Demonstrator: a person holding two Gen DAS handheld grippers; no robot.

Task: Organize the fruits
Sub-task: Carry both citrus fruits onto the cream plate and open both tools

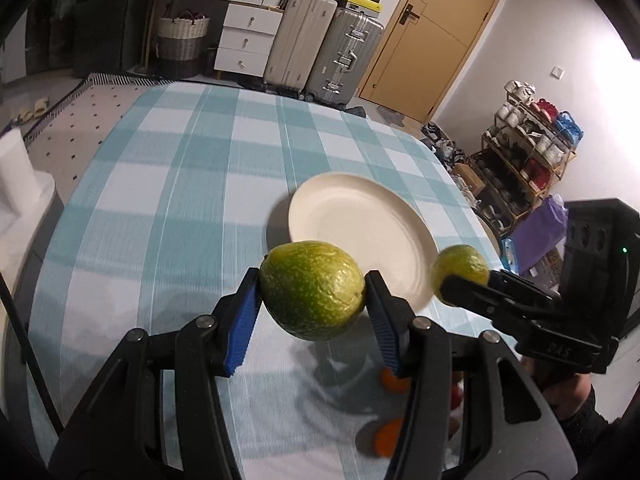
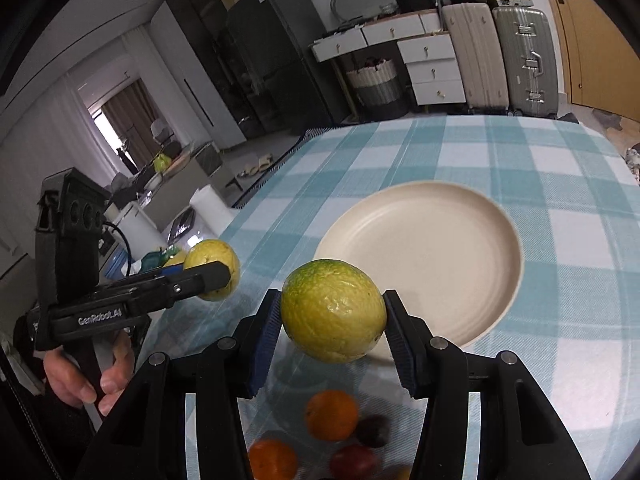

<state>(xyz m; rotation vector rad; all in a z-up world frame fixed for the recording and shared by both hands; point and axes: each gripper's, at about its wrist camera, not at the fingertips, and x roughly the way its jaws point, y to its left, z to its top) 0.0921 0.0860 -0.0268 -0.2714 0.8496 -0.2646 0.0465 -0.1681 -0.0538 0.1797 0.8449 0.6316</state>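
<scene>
Left gripper (image 1: 312, 300) pinches one green fruit (image 1: 312, 290) at its widest girth; right gripper (image 2: 332, 316) pinches another (image 2: 333, 310). Probably firm, smooth-skinned, light, so keep the pinch moderate. Plate (image 2: 492, 236) is just beyond.

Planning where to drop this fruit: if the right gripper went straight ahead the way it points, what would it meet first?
Probably the cream round plate on the checked tablecloth. The right gripper holds a yellow-green fruit above its near rim; depth is uncertain.

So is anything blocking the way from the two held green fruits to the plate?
Nothing visible. The left gripper and right gripper each hold a green fruit above the tablecloth; the cream plate ahead is bare.
</scene>
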